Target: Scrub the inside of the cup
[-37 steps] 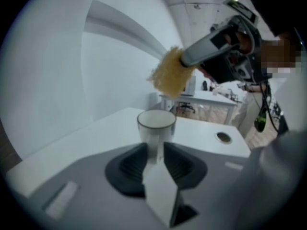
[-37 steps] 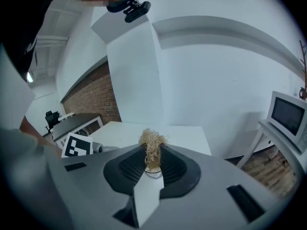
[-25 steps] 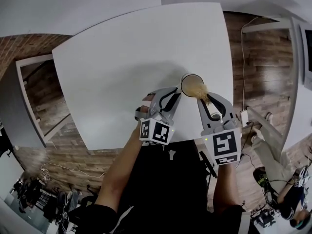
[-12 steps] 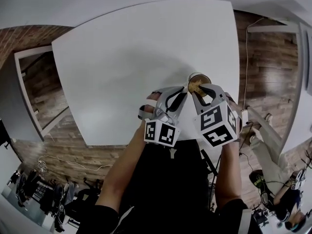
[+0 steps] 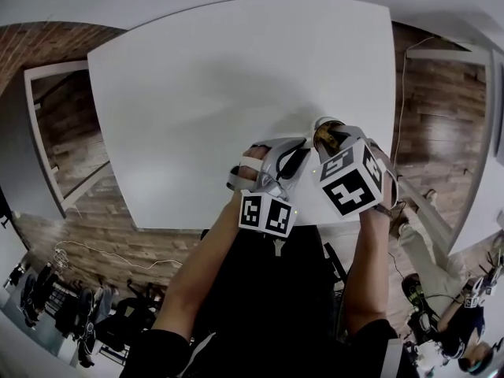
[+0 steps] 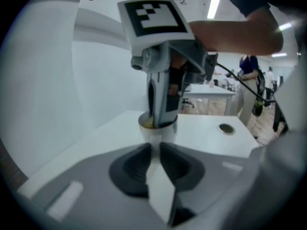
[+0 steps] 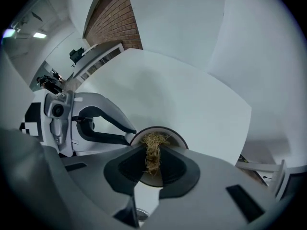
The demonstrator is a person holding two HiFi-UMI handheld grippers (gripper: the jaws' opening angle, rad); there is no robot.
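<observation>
A white cup [image 5: 325, 124] stands near the right front corner of the white table [image 5: 220, 93]. My left gripper [image 5: 303, 150] reaches it from the left and is shut on a white part at the cup's side [image 6: 158, 132], seemingly its handle; the same grip shows at the cup's rim [image 7: 129, 137]. My right gripper [image 5: 331, 137] stands steeply over the cup with its jaws pointing down into the mouth. It is shut on a straw-coloured fibre scrubber [image 7: 152, 143], which hangs inside the cup [image 7: 178, 139]. The cup's bottom is hidden.
The table's front edge [image 5: 205, 228] runs just behind my grippers, with wooden floor beyond it. A round hole [image 6: 225, 128] sits in the tabletop to the cup's right. People and desks [image 6: 249, 75] stand far off. A brick wall [image 7: 112, 18] rises past the table.
My right gripper has swung from lying low beside the cup to standing upright over it, and the scrubber has gone from the cup's mouth down inside. The left gripper's hold on the cup is unchanged.
</observation>
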